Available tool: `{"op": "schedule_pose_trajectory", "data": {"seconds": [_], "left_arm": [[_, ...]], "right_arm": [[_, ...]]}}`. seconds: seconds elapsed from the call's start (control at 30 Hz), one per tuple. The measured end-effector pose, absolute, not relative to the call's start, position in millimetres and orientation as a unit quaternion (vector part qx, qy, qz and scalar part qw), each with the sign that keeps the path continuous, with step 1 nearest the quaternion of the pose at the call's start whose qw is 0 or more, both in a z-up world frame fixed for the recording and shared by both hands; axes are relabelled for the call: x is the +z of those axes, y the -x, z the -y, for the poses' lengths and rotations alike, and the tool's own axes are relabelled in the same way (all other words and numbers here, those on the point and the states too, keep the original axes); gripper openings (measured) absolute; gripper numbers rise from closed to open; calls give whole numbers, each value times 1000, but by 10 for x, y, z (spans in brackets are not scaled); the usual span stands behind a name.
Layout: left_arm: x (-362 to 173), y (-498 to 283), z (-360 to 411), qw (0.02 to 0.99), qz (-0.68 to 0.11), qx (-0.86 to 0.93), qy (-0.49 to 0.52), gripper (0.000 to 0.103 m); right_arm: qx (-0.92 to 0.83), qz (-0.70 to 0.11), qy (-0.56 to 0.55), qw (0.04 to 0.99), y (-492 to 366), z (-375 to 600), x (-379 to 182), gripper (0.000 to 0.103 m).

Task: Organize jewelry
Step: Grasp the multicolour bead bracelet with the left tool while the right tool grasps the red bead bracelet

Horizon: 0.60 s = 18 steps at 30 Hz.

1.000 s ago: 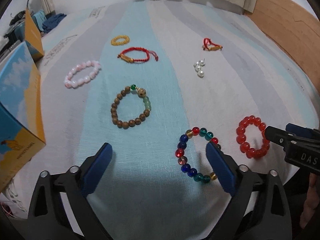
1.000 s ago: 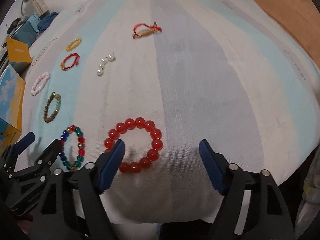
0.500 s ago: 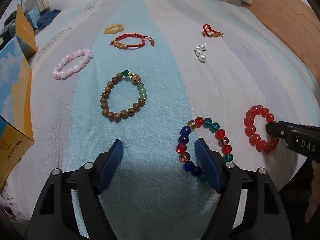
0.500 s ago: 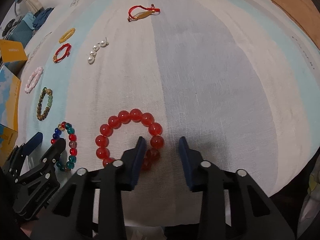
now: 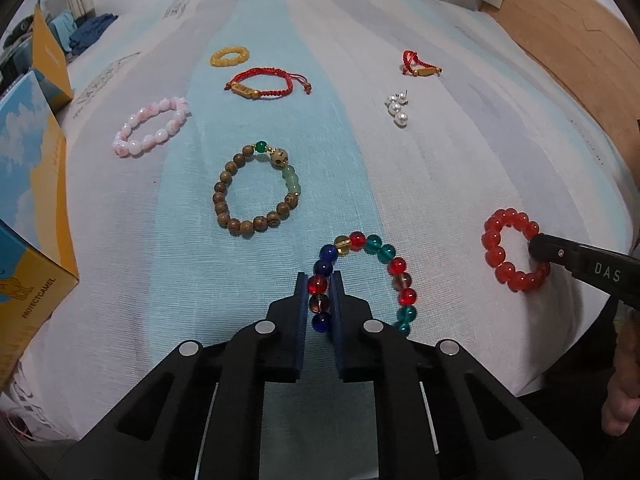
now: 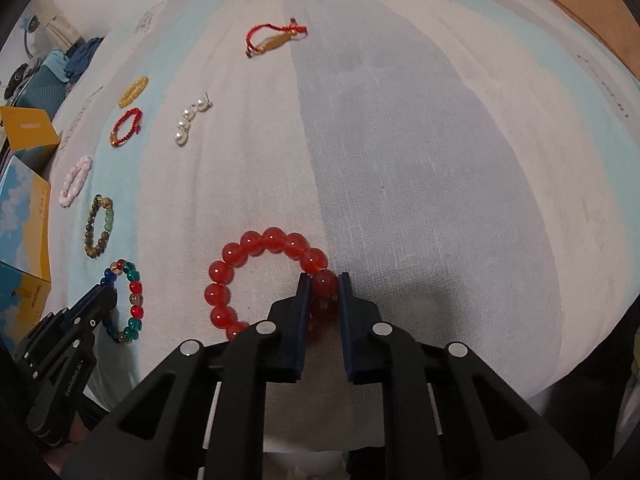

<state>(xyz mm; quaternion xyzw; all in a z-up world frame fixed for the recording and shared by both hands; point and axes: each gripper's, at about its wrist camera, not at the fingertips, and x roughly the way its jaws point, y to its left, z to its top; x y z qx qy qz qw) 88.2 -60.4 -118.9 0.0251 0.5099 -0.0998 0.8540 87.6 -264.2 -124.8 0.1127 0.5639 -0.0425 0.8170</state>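
My left gripper [image 5: 319,280] is shut on the left side of a multicoloured glass-bead bracelet [image 5: 396,268] that lies on the striped bed cover. My right gripper [image 6: 323,280] is shut on the right side of a red bead bracelet [image 6: 256,248], also lying on the cover. The red bracelet [image 5: 496,248] and the right gripper's fingers [image 5: 560,254] show at the right of the left wrist view. The multicoloured bracelet [image 6: 134,292] and the left gripper's fingers [image 6: 96,304] show at the lower left of the right wrist view.
Farther on the cover lie a wooden-bead bracelet [image 5: 224,196], a pink bead bracelet [image 5: 150,128], a red cord bracelet [image 5: 264,84], a yellow bead ring [image 5: 230,56], pearl earrings [image 5: 396,106] and a second red cord bracelet [image 5: 418,66]. A blue-and-yellow box [image 5: 28,184] stands at the left. A wooden headboard [image 5: 572,32] is at the right.
Both grippers moved down and forward onto the cover. The left closed on the multicoloured bracelet and the right closed on the red bracelet.
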Motion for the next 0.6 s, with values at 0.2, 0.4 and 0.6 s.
{"op": "schedule_pose_trajectory", "data": {"seconds": [0.2, 0.4, 0.6], "left_arm": [[-1110, -853, 613, 856, -505, -105, -25, 9], [-985, -814, 650, 861, -495, -114, -28, 9], [-860, -779, 643, 865, -486, -118, -26, 9]], "right_arm": [[-42, -550, -104, 828, -825, 2623, -1169, 13], [-40, -536, -100, 837, -775, 2618, -1065, 13], [-37, -514, -97, 851, -717, 2591, -898, 13]]}}
